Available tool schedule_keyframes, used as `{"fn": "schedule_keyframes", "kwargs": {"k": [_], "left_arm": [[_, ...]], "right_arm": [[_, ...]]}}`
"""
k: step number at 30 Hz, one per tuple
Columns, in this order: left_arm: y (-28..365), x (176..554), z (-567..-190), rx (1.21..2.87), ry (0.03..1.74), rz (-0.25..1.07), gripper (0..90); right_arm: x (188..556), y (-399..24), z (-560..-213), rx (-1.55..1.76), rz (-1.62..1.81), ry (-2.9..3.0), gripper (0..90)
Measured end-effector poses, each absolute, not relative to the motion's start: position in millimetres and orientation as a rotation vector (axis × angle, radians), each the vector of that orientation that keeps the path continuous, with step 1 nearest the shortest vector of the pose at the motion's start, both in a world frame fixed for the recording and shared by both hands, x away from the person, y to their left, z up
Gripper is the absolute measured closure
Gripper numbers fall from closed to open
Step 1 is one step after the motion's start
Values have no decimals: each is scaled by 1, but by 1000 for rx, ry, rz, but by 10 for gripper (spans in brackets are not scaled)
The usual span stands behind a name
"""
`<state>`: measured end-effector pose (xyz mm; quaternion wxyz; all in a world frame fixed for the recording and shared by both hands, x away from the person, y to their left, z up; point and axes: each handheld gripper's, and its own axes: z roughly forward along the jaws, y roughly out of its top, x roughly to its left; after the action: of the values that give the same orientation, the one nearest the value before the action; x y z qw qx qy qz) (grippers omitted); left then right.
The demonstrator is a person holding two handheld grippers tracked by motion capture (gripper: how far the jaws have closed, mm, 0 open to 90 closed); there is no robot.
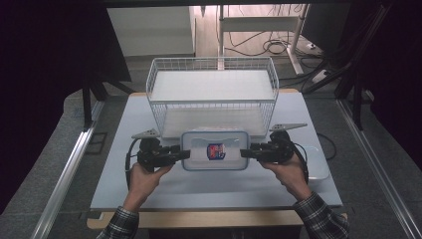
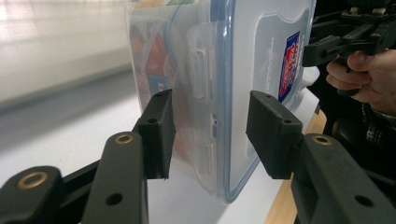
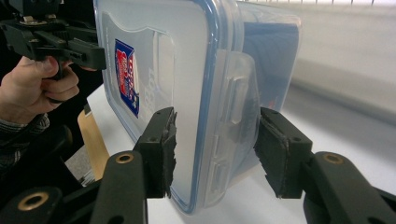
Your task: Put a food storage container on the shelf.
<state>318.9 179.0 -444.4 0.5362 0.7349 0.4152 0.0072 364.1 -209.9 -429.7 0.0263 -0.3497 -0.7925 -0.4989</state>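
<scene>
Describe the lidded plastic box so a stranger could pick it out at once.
Start at the white wire basket at the back of the pale table. Just in front of it sits the clear plastic box, gripped at each end by the left gripper and right gripper. Its blue-rimmed lid bears a red-and-blue label.

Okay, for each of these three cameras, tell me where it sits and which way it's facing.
High view: above the person's side, looking forward and down on the white table, white wire basket and clear plastic lidded container; forearms, hands, left gripper, right gripper.
Left gripper view: rides that gripper, looking along its jaws at the container's end.
Right gripper view: likewise, opposite end.
Shared: container's red-blue label, opposite hand.
</scene>
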Motion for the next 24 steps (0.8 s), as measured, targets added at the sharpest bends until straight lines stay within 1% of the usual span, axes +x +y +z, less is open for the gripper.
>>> {"fn": "schedule_keyframes", "kwargs": {"k": [11, 17, 24], "left_arm": [[182, 329, -408, 1739, 955, 83, 524], [183, 338, -393, 1725, 942, 93, 524], [185, 352, -366, 1713, 929, 116, 524]], "right_arm": [[377, -207, -392, -1050, -1632, -2460, 500], [385, -205, -375, -1036, -1670, -2474, 499], [398, -204, -349, -1036, -1712, -2473, 499]]}}
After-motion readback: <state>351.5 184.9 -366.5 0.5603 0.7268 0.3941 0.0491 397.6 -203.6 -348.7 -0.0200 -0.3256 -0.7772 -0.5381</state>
